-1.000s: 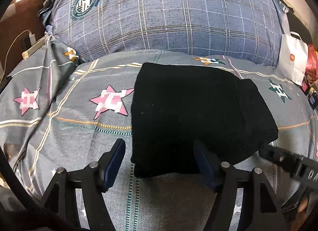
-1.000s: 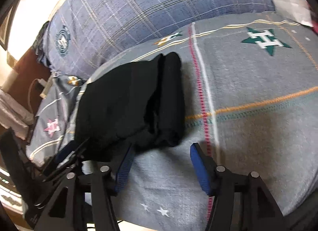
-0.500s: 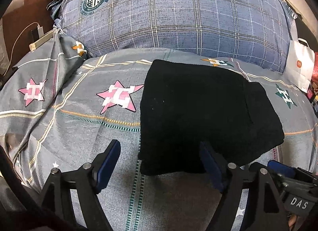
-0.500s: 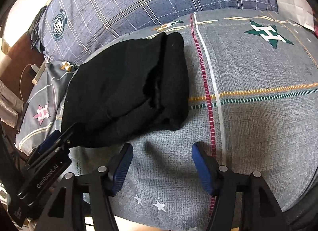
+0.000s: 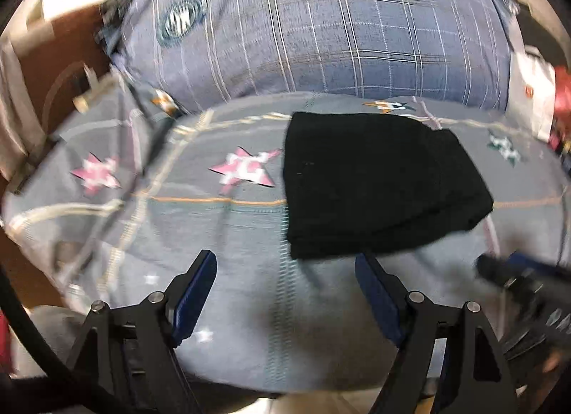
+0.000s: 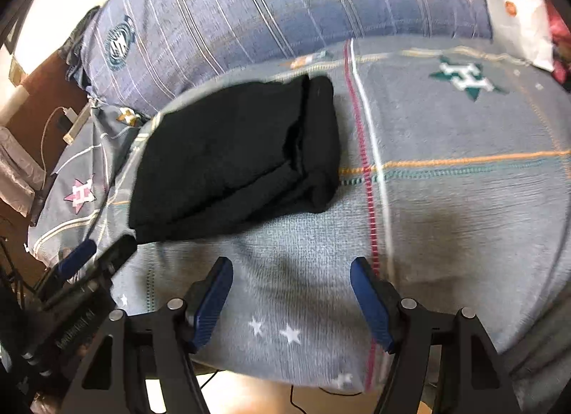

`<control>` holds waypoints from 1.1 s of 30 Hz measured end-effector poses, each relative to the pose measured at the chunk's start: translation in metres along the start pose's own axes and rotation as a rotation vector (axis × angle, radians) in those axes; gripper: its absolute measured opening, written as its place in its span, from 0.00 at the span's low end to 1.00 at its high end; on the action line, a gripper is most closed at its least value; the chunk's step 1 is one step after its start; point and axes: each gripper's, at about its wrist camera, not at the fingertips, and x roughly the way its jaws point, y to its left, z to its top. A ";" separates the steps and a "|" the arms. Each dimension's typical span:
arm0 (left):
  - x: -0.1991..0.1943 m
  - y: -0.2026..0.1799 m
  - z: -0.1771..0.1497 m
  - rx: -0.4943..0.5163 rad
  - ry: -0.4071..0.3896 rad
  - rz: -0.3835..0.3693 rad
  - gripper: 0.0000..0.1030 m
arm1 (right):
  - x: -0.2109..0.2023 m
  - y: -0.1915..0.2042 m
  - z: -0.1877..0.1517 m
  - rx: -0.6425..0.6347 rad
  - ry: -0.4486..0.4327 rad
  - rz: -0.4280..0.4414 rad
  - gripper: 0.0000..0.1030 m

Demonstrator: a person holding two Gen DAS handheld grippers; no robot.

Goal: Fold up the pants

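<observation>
The folded black pants [image 5: 378,185] are found lying flat on the grey star-printed bedspread [image 5: 228,235], just in front of the blue plaid pillow [image 5: 321,32]; in the right wrist view the stacked fold edges are seen along their right side [image 6: 235,161].

The left tongs [image 5: 285,292] are observed with jaws apart and nothing between them. A second ago the right blue pad overlapped the near edge of the pants; it is now seen just clear of that edge, over bare bedspread. The jaws have been opened further over the past second.

The right tongs [image 6: 291,292] are likewise noted apart and empty, having just been opening. Earlier the left pad sat against the near corner of the pants; a band of bedspread is now visible between the pads and the garment.

Both views are blurred. The pants appear smaller and further off in each view than before, and their shape is unchanged. A white paper bag [image 5: 531,93] is recorded at the right of the pillow.
</observation>
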 end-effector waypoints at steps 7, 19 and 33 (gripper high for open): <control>-0.030 0.001 -0.003 -0.026 -0.010 -0.018 0.79 | -0.053 0.015 -0.011 -0.067 -0.089 -0.057 0.70; -0.055 0.007 -0.004 -0.070 -0.023 -0.062 0.79 | -0.069 0.030 -0.007 -0.089 -0.121 -0.056 0.70; -0.061 0.010 -0.001 -0.098 -0.034 -0.094 0.79 | -0.076 0.034 -0.005 -0.097 -0.140 -0.060 0.70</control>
